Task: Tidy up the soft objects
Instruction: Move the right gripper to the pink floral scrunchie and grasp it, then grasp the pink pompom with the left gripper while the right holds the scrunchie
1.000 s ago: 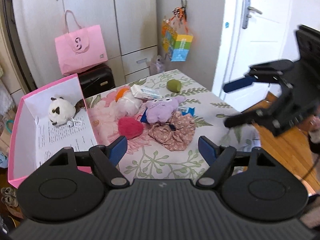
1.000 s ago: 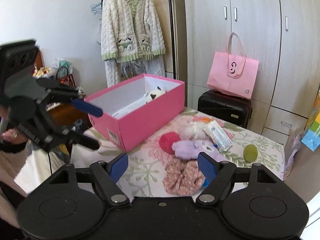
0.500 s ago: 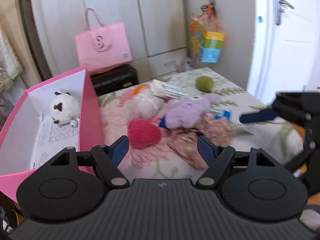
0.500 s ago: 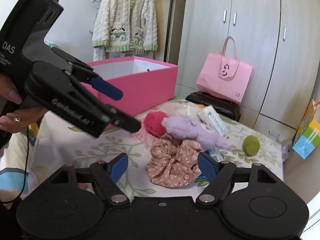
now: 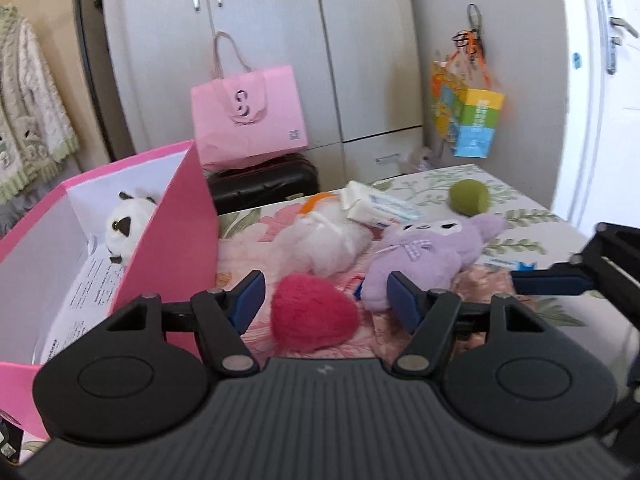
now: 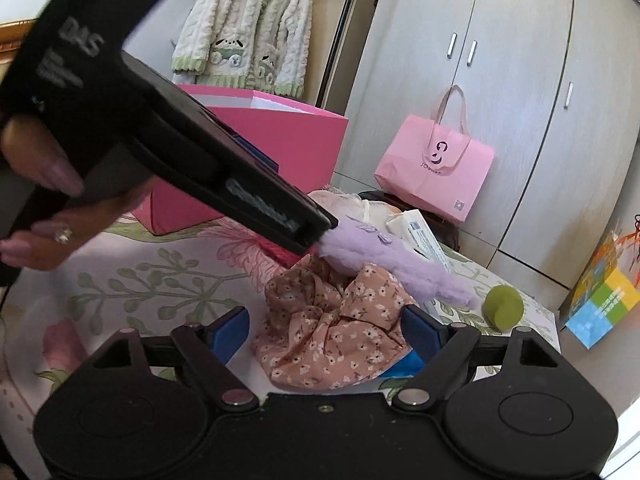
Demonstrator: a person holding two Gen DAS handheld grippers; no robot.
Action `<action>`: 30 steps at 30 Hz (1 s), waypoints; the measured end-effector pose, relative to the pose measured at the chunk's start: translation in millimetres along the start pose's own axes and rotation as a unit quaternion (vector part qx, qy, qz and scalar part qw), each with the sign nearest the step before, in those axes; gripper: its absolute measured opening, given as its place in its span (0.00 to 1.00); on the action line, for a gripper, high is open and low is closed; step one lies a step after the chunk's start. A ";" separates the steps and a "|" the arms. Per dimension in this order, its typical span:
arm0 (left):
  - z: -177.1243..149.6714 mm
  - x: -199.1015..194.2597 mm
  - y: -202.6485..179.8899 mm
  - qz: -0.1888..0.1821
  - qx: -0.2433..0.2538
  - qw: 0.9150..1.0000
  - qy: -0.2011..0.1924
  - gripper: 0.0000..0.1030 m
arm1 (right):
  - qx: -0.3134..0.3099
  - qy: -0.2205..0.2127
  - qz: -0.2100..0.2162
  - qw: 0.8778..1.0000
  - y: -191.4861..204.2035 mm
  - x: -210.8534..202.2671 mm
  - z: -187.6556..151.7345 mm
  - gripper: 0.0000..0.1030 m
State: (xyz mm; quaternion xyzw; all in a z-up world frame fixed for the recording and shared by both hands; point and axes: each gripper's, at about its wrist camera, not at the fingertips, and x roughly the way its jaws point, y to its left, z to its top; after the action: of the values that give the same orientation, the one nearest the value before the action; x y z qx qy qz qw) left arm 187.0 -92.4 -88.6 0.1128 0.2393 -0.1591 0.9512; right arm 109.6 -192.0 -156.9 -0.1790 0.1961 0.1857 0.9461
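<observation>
Two grippers are reaching in: left gripper (image 5: 323, 297), jaws closing, empty, straddling red plush heart (image 5: 314, 314) at lower center, right gripper (image 6: 323, 330) opening around floral cloth (image 6: 332, 340); next probably pinching, carrying to pink box (image 5: 176, 240).
</observation>
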 end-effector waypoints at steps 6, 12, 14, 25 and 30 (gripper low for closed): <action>-8.6 15.9 10.5 -0.015 -0.025 1.000 0.007 0.65 | 0.028 0.017 -0.007 0.999 -3.9 12.7 -1.3 0.84; -13.3 18.9 11.6 -0.025 -0.024 0.999 -0.003 0.65 | 0.034 0.012 -0.015 0.999 0.3 17.0 -3.3 0.84; -16.3 19.3 12.9 -0.032 -0.022 0.999 0.004 0.65 | 0.029 0.011 -0.018 0.999 2.6 15.8 -4.3 0.79; -20.3 31.1 13.7 -0.024 -0.035 0.999 0.016 0.66 | 0.039 0.007 -0.057 0.998 2.6 3.8 -11.9 0.16; -18.9 35.8 13.5 -0.012 -0.046 0.998 0.033 0.51 | 0.037 -0.008 -0.042 0.998 6.2 -3.5 -14.3 0.14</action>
State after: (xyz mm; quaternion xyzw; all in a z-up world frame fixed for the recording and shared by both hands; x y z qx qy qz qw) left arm 213.7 -83.3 -120.6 0.0709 0.2791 -0.1553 0.9450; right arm 99.7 -193.5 -169.3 -0.1503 0.1877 0.1393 0.9606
